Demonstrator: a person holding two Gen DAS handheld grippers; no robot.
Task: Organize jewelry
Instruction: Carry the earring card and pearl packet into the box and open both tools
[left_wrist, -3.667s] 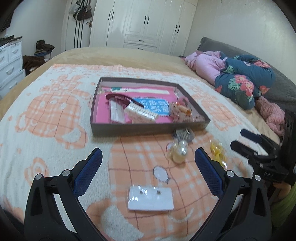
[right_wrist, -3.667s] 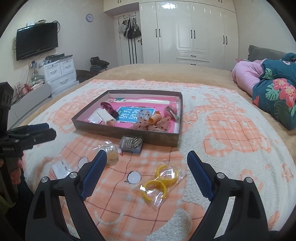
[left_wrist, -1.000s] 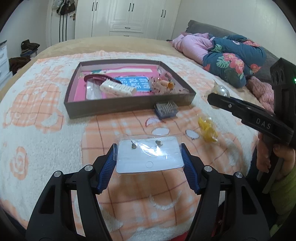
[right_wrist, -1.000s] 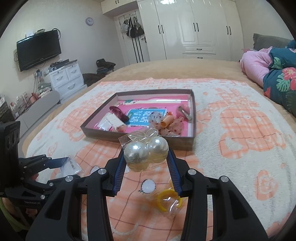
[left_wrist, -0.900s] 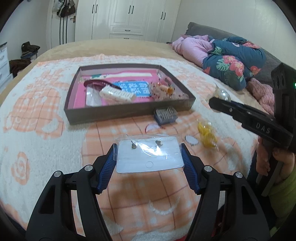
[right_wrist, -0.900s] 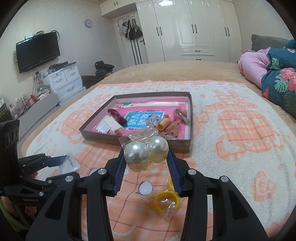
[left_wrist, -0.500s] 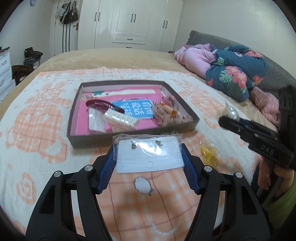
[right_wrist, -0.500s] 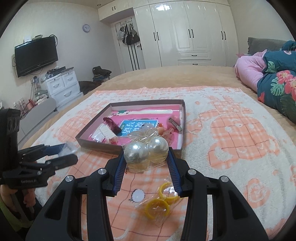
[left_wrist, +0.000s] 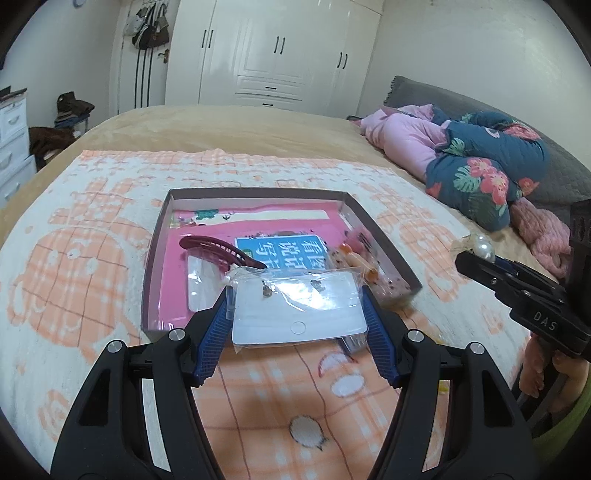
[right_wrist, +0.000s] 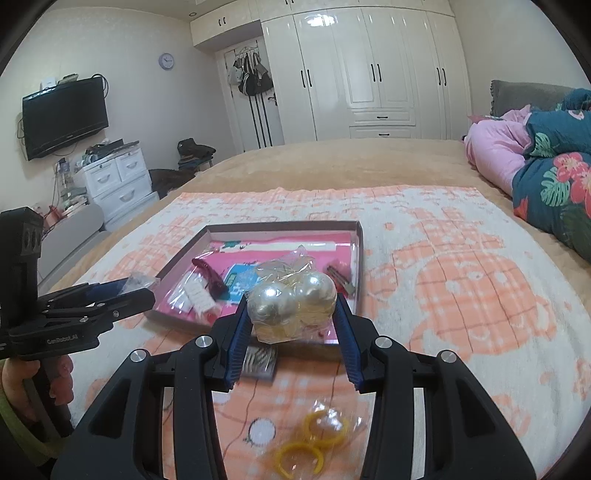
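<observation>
My left gripper (left_wrist: 297, 314) is shut on a clear packet with a white earring card (left_wrist: 299, 308), held in the air over the near edge of the brown tray (left_wrist: 155, 254). The tray has a pink lining and holds a dark red hair clip (left_wrist: 218, 249), a blue card (left_wrist: 284, 253) and other small items. My right gripper (right_wrist: 291, 314) is shut on a clear bag with two large pearl balls (right_wrist: 291, 301), also raised before the tray (right_wrist: 360, 258). Each gripper shows from the side in the other view: the right gripper (left_wrist: 517, 284) and the left gripper (right_wrist: 92, 299).
A bag of yellow rings (right_wrist: 314, 441) and a small dark box of clips (right_wrist: 258, 362) lie on the orange-and-white blanket (right_wrist: 461, 295) near the tray. Folded bedding (left_wrist: 480, 166) sits far right, a wardrobe (right_wrist: 369, 70) behind, white drawers (right_wrist: 118, 181) at left.
Both grippers rose and moved forward toward the tray with their packets; the tray now sits closer and partly behind the held items. Both grips stayed unchanged.
</observation>
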